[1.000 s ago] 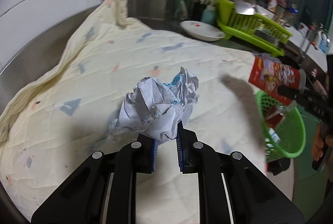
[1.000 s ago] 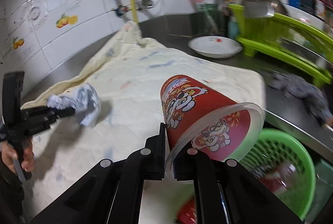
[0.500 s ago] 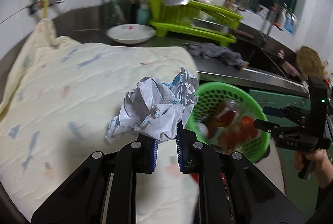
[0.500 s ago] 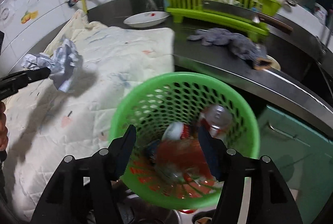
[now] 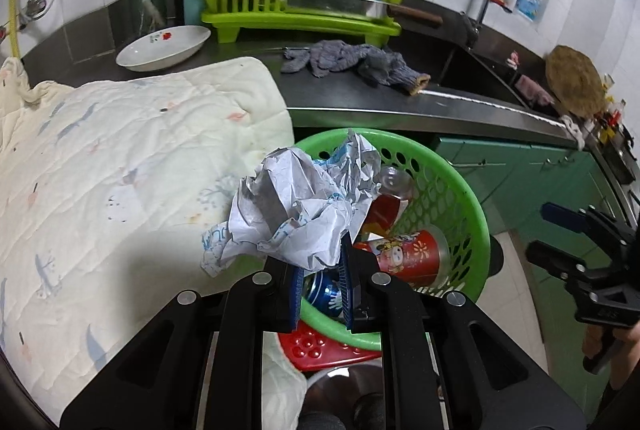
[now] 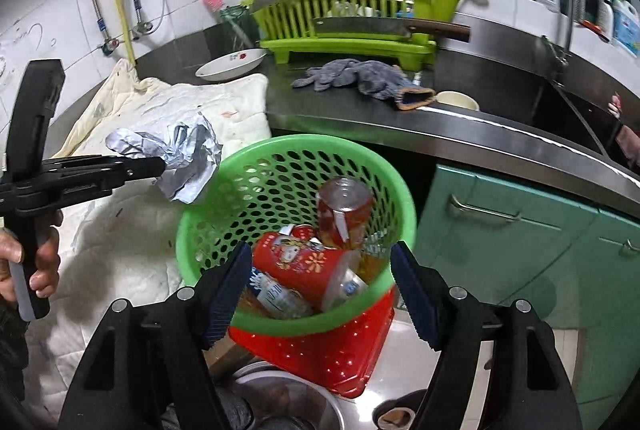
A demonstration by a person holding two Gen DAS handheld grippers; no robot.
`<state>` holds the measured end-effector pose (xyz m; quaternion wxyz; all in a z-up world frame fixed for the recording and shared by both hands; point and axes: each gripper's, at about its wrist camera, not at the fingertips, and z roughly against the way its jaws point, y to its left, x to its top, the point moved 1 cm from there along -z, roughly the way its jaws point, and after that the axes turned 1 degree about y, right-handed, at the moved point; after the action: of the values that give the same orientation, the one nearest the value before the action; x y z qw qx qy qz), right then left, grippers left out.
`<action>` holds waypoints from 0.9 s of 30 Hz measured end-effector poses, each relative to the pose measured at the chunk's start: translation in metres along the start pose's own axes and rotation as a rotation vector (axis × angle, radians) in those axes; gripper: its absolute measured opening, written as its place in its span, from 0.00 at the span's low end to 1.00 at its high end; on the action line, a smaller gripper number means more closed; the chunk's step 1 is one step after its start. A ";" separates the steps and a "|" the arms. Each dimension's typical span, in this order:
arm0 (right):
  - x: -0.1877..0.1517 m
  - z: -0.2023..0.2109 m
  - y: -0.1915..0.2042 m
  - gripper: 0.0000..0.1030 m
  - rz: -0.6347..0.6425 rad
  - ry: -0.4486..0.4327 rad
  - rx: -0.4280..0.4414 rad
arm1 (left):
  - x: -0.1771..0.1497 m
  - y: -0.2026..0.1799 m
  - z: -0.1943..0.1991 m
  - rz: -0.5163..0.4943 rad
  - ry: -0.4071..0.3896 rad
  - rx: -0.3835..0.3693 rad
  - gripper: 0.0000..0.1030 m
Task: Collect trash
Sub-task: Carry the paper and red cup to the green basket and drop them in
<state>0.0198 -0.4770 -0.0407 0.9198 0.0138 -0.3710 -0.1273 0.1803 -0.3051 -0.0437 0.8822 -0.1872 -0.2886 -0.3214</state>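
While the crumpled paper [image 5: 304, 202] is clamped between the fingers of the left gripper [image 5: 320, 286], just over the near rim of the green basket [image 6: 208, 214], the right gripper [image 6: 320, 294] is spread wide, holding nothing. Below its fingers, a red cup [image 6: 304, 266] and bottle [image 6: 344, 210] already lie binned; only the paper's drop appears left.

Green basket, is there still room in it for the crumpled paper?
Yes. The green basket is bare along its left wall. The red cup and bottle crowd its middle and right side. The quilt beside it is bare too.
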 end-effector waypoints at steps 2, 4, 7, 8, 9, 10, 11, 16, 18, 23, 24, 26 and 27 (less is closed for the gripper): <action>-0.004 0.002 -0.004 0.68 -0.018 -0.002 0.004 | 0.002 -0.003 -0.004 -0.005 0.007 0.003 0.14; -0.006 0.004 -0.006 0.68 -0.030 -0.002 0.004 | 0.002 -0.004 -0.006 -0.009 0.012 0.004 0.14; -0.010 0.005 -0.009 0.69 -0.047 -0.003 0.009 | 0.004 -0.007 -0.010 -0.018 0.017 0.014 0.15; -0.011 0.006 -0.009 0.70 -0.051 -0.005 0.011 | 0.004 -0.008 -0.012 -0.020 0.021 0.019 0.15; -0.011 0.007 -0.008 0.70 -0.054 -0.006 0.014 | 0.005 -0.008 -0.013 -0.019 0.024 0.021 0.15; -0.013 0.007 -0.008 0.70 -0.058 -0.008 0.017 | 0.005 -0.008 -0.015 -0.018 0.025 0.024 0.16; -0.014 0.008 -0.007 0.70 -0.063 -0.010 0.021 | 0.006 -0.008 -0.018 -0.016 0.027 0.028 0.18; -0.022 0.007 -0.002 0.74 -0.067 -0.008 0.032 | 0.001 -0.007 -0.024 0.005 0.027 0.038 0.50; -0.024 0.006 -0.001 0.74 -0.065 -0.006 0.032 | -0.002 -0.007 -0.022 0.003 0.018 0.042 0.52; -0.029 0.005 0.003 0.76 -0.063 -0.001 0.031 | -0.010 -0.002 -0.010 0.016 0.007 0.057 0.66; -0.030 0.006 0.004 0.79 -0.063 -0.005 0.028 | -0.012 0.000 -0.005 0.028 0.003 0.065 0.72; -0.031 0.009 0.008 0.80 -0.058 -0.010 0.017 | -0.016 0.003 0.008 0.040 -0.014 0.083 0.75; -0.032 0.011 0.010 0.81 -0.059 -0.011 0.014 | -0.018 0.004 0.013 0.040 -0.019 0.099 0.78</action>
<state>-0.0075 -0.4585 -0.0534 0.9135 0.0306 -0.3761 -0.1518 0.1666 -0.2875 -0.0461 0.8939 -0.1520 -0.3085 -0.2875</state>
